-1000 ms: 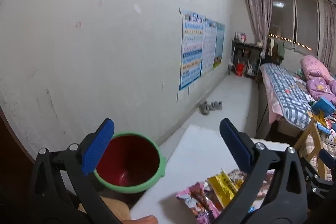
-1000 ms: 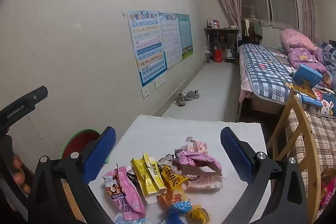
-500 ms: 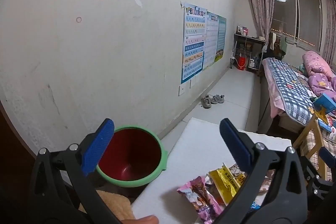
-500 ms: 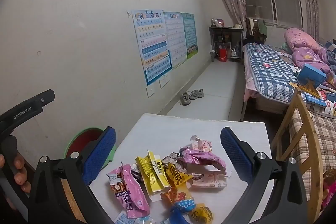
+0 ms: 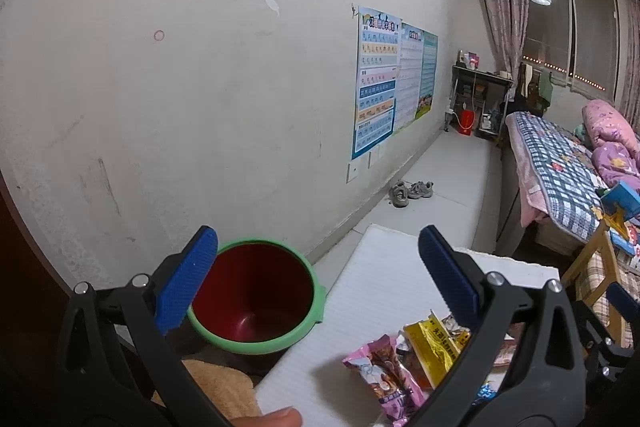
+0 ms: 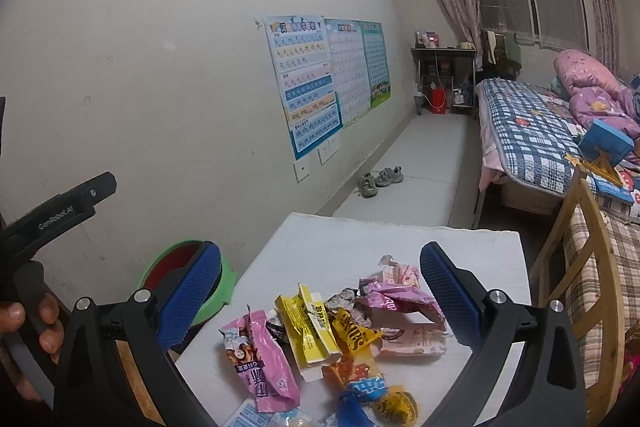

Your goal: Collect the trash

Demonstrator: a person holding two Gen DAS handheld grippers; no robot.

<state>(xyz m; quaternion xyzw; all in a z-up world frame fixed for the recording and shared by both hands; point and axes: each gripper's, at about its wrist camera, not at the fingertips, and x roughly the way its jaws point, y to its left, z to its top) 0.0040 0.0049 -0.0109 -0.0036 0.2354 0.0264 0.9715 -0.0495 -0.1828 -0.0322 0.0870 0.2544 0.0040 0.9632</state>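
Right wrist view shows us our right gripper (image 6: 320, 299) with its blue-padded jaws spread wide and empty above a heap of crumpled snack wrappers (image 6: 332, 339) on the white foam board table (image 6: 360, 239). Nearest us lies a pink foil wrapper (image 6: 260, 359); a yellow packet (image 6: 310, 327) sits just right of it, and an orange wrapper reading "SUNS" (image 6: 354, 335) touches that. At the table's left edge stands the green-rimmed red plastic bin (image 5: 256, 295), clearest from the left wrist view, where our left gripper (image 5: 318, 279) also gapes wide, holding nothing. Its black handle (image 6: 60, 211), seen at the far left, reads "GenRobot.AI". Chinese pinyin charts (image 6: 304, 83) hang on the wall beyond.
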